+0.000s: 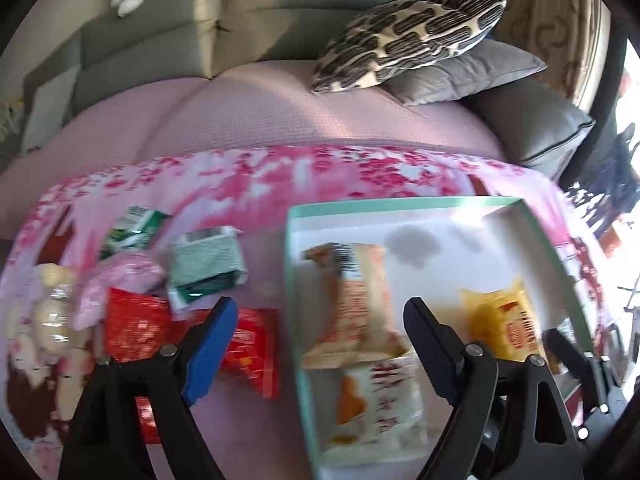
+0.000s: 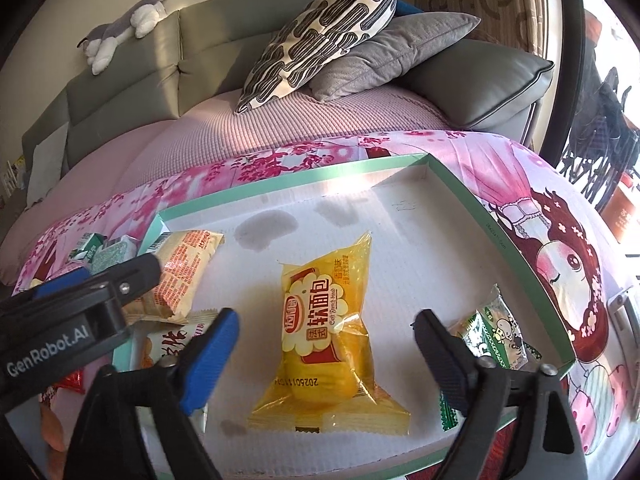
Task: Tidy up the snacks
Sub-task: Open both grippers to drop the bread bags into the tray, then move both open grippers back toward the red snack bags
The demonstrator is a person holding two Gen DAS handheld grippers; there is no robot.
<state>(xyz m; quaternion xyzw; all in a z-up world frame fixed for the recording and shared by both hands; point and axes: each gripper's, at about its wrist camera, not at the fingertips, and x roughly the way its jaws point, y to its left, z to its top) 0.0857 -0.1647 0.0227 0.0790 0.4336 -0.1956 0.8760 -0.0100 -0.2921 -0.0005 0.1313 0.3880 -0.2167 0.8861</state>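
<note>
A shallow white box with a mint-green rim (image 2: 304, 170) lies on the pink floral cloth. Both grippers hover over it. My right gripper (image 2: 326, 320) is open, and a yellow soft-bread packet (image 2: 324, 332) lies flat between its fingers, untouched by either pad. My left gripper (image 1: 320, 312) is open over the box's left side, where an orange-and-white packet (image 1: 356, 304) lies between its fingers, free of the pads. A second white-and-orange packet (image 1: 376, 404) lies under it, nearer the camera. A green-and-white packet (image 2: 496, 336) sits in the box's right corner.
Left of the box, loose snacks lie on the cloth: green packets (image 1: 204, 264), a pink one (image 1: 120, 280), red ones (image 1: 136, 328) and a clear bag of pale pieces (image 1: 52, 308). Behind stands a sofa with cushions (image 2: 320, 32) and a plush toy (image 2: 120, 32).
</note>
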